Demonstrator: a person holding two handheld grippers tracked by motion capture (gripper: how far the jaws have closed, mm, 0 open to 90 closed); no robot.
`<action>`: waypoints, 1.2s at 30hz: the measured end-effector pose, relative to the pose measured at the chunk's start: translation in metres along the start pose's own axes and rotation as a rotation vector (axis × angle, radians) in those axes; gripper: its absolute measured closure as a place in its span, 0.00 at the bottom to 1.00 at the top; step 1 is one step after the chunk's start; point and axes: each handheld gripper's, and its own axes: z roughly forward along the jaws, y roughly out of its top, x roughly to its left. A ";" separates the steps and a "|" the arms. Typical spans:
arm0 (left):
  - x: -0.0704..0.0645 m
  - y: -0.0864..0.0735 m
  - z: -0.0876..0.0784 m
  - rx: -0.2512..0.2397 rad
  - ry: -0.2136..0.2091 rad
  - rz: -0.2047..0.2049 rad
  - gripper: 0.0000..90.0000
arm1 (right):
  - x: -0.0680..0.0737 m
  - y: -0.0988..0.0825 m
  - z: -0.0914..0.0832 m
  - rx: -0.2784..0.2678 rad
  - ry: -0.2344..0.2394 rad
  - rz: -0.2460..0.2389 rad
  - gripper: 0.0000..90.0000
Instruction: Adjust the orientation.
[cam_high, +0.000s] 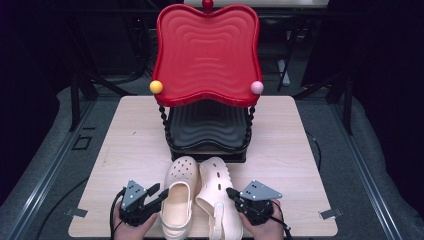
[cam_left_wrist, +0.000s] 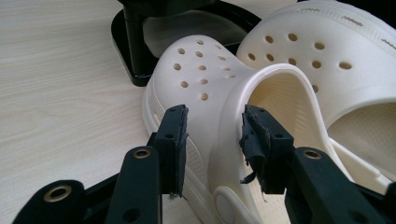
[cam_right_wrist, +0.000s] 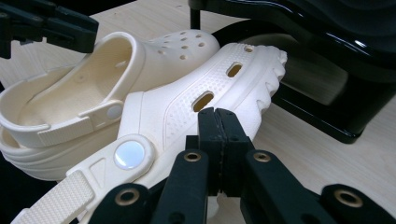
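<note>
On a pale wooden table (cam_high: 125, 130) we find two cream clogs lying side by side at the near edge, their toes toward a two-tier stand whose red tray (cam_high: 206, 52) sits above a black tray (cam_high: 207, 127). The left clog (cam_high: 179, 197) rests upright on its sole; the right clog (cam_high: 216, 192) leans on its side against it. We hold the left gripper (cam_high: 161, 194) at the left clog's outer flank; in the left gripper view (cam_left_wrist: 212, 140) its jaws stand apart on either side of the shoe's side wall, and the pads do not press on it. We hold the right gripper (cam_high: 231, 192) just beside the right clog; in the right gripper view (cam_right_wrist: 218, 140) its jaws are closed tight together with nothing between them.
</note>
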 end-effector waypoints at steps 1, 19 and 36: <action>0.000 0.000 0.000 0.002 0.001 0.000 0.67 | -0.003 0.000 -0.002 0.015 0.004 0.006 1.00; 0.002 -0.001 -0.002 -0.002 -0.003 -0.007 0.67 | -0.055 -0.027 -0.002 0.121 -0.133 0.167 1.00; 0.000 -0.001 0.002 0.007 -0.013 0.000 0.68 | -0.064 -0.021 -0.017 0.015 -0.114 0.160 0.77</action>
